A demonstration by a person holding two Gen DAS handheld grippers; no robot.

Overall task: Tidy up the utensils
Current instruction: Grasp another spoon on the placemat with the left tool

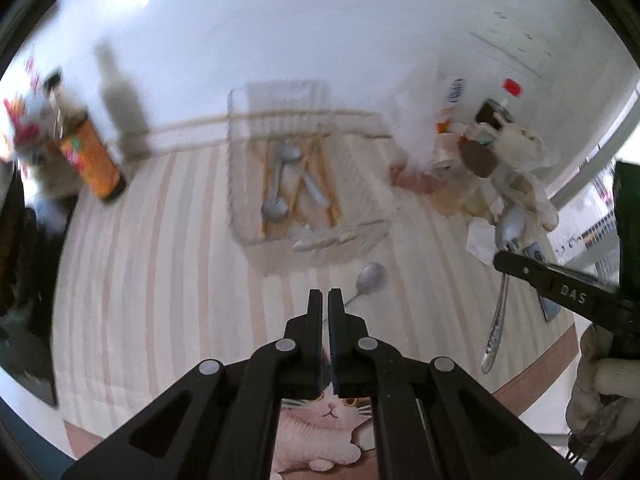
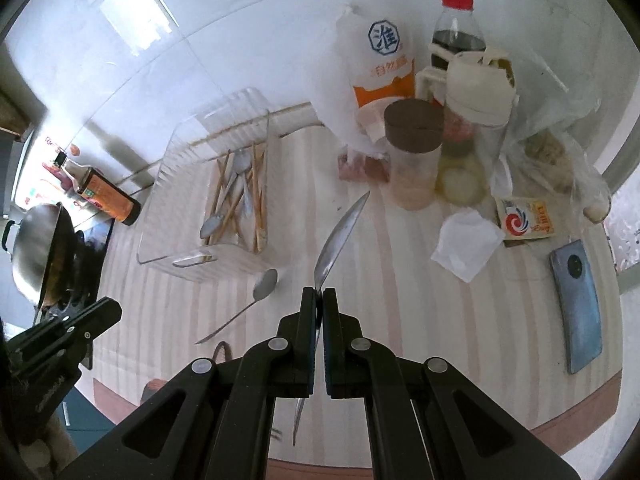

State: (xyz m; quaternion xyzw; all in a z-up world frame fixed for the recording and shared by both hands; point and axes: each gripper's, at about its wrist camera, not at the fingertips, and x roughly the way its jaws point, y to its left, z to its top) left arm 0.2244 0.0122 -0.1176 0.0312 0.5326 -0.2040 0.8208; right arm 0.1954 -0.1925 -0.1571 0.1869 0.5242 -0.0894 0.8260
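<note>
Right jaws clamped on a spoon; left jaws closed on nothing.

My right gripper point(image 2: 319, 294) pinches the held spoon point(image 2: 340, 232) at its neck, bowl edge-on, handle dangling below; I judge it could pivot or slip before reaching the clear tray point(image 2: 160, 216) of spoons and chopsticks. My left gripper point(image 1: 325, 296) is shut and empty. A second spoon point(image 2: 265, 284) lies loose just before the tray, shiny, slim-handled.

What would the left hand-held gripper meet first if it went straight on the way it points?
Probably the loose spoon on the striped table, just ahead of the shut left hand-held gripper; depth is unclear.
</note>
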